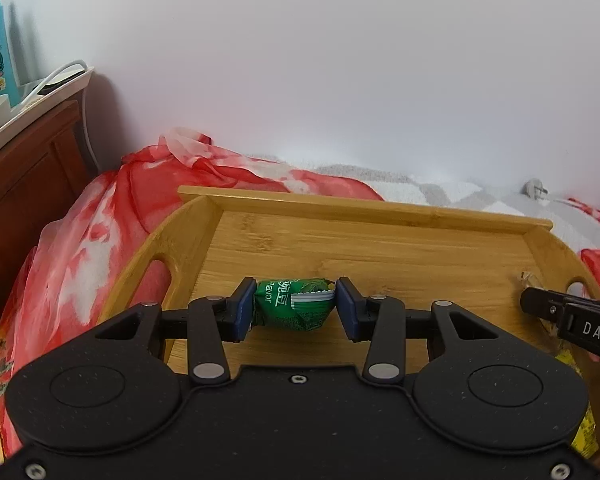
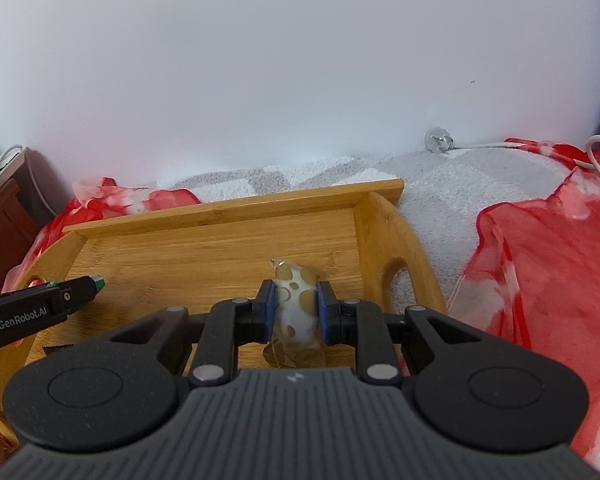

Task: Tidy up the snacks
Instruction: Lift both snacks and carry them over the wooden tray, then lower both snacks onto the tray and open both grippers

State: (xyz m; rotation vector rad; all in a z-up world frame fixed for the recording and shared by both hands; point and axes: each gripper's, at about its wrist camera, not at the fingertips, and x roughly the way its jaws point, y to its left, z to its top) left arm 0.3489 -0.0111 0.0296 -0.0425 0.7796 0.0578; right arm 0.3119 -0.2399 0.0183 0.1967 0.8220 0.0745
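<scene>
We see the bamboo tray (image 1: 380, 208) lying on a bed with a red-and-white cloth (image 1: 100, 232); its floor is bare wood. Above the tray's middle, our left hand-held gripper (image 1: 296, 306) is clenched on a green snack packet (image 1: 294, 304), both blue pads pressing its ends. Toward the tray's right handle cutout (image 2: 396, 276), our right hand-held gripper (image 2: 296, 312) grasps a white packet with gold spots (image 2: 296, 304), squeezed upright between its pads. Neither packet visibly rests on the tray floor.
</scene>
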